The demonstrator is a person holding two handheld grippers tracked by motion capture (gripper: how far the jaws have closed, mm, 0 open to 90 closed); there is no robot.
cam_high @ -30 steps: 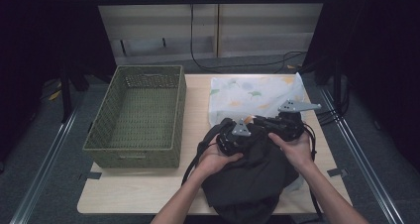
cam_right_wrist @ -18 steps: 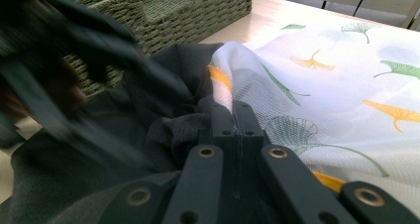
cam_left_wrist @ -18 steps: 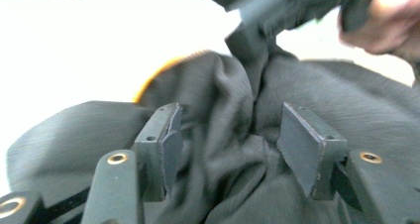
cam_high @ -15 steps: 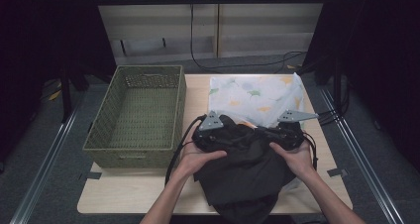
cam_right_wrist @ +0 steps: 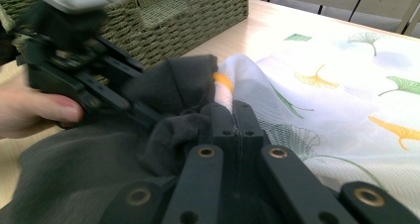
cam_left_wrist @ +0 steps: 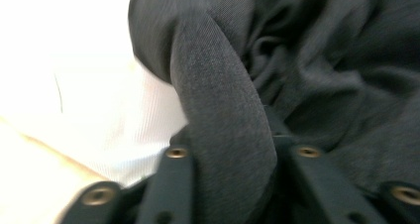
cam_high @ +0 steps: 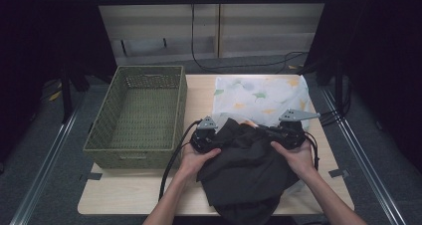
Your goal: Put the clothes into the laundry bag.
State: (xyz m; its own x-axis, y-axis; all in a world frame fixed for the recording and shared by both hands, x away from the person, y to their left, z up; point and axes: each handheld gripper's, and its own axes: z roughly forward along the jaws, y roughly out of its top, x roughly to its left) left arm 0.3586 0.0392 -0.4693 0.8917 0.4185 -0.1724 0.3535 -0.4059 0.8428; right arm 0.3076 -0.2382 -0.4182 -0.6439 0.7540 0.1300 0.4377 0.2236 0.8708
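Gripping a thick fold of the dark garment, the left gripper has just been closing its jaws, the cloth bunched between them; the right gripper has its jaws pressed together on the garment's far edge. Heaped on the table, the garment runs lengthwise from the grippers toward the person, overlapping the patterned cloth. From above, the wicker basket lies left; the right gripper view shows the left hand.

We hold our left gripper with jaws just closing, our right gripper clamped tight, forearms converging.
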